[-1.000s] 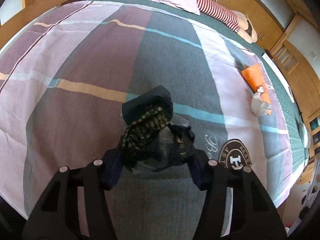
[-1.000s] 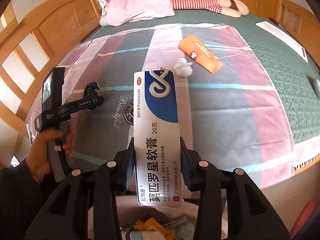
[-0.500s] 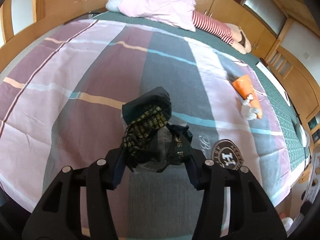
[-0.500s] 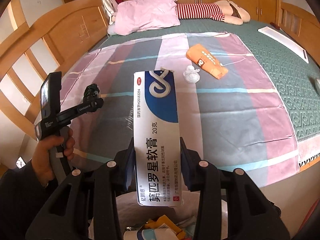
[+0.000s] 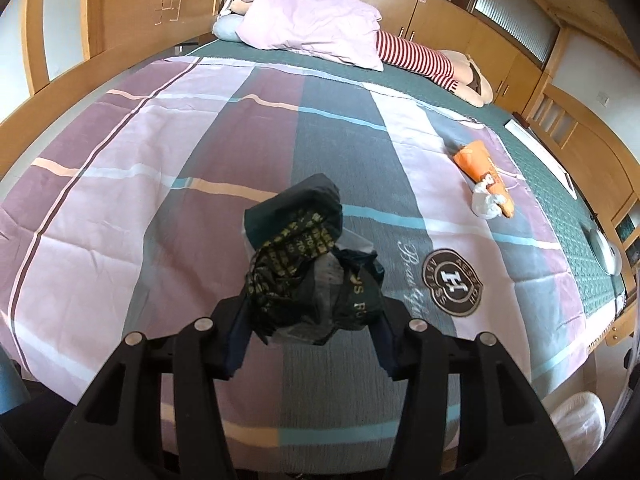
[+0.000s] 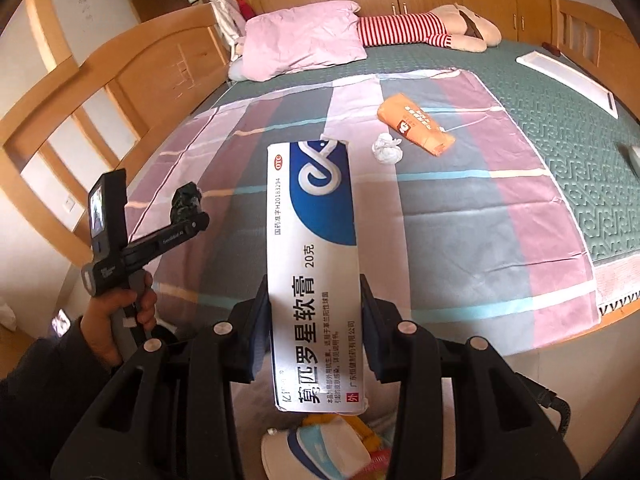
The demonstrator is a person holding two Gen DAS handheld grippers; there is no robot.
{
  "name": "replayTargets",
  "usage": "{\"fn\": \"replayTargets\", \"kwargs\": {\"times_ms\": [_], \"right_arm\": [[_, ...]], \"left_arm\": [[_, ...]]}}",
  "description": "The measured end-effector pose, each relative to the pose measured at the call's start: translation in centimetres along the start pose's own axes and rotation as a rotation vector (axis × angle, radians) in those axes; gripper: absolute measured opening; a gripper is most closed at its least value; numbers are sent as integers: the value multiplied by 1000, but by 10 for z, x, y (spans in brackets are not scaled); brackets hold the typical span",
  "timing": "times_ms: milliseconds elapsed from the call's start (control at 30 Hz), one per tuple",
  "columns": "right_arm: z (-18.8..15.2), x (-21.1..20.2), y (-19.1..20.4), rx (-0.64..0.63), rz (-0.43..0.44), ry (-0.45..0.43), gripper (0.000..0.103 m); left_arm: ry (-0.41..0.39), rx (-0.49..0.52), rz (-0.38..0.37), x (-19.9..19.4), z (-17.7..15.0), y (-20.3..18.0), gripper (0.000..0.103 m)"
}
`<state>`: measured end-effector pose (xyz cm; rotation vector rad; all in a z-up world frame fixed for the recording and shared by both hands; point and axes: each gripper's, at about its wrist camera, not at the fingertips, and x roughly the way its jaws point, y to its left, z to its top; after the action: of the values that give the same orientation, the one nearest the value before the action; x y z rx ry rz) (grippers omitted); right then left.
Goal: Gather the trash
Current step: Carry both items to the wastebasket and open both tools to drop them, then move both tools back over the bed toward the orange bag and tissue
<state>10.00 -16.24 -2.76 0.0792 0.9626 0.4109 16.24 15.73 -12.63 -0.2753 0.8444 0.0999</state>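
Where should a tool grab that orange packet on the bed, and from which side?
Take the orange packet across its narrow width near the middle, coming down from above. It lies flat and long on the bedspread, so its long edges give parallel faces. Stay toward the far end: the crumpled white tissue sits close to the near side.

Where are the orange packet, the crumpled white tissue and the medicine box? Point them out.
orange packet (image 6: 414, 125): right wrist view, middle of its printed face.
crumpled white tissue (image 6: 386, 149): right wrist view, centre of the wad.
medicine box (image 6: 316, 264): right wrist view, its white front.
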Motion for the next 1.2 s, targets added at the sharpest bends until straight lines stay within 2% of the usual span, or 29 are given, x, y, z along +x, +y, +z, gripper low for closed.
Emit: {"fn": "replayTargets", "kwargs": {"times_ms": [200, 267, 333, 433, 600, 767, 933, 1067, 1133, 1200], "right_arm": [[-39, -3, 3, -68, -20, 92, 41], [-54, 1, 2, -74, -10, 156, 46], [-65, 2, 0, -73, -21, 195, 56], [-70, -17, -11, -13, -3, 126, 69], [-58, -61, -41, 144, 68, -57, 71], [-53, -90, -65, 257, 79, -207, 75], [-52, -103, -79, 314, 69, -261, 77], [-56, -106, -85, 331, 61, -266, 78], [-58, -105, -88, 341, 62, -258, 78], [-59, -102, -90, 344, 59, -252, 79]], "left_arm": [[-16, 17, -47, -22, -22, -9, 51], [-20, 38, -58, -30, -33, -15, 51], [-20, 51, -66, -35, -40, -19, 51], [-16, 66, -74, -41, -51, -22, 51], [-33, 52, -115, -55, -59, -21, 51], [-33, 81, -267, -89, -72, -44, 51], [-6, 280, -438, -121, -96, -102, 51], [76, 489, -553, -129, -131, -149, 53], [106, 572, -571, -132, -147, -163, 56], [118, 619, -563, -131, -157, -170, 64]]}}
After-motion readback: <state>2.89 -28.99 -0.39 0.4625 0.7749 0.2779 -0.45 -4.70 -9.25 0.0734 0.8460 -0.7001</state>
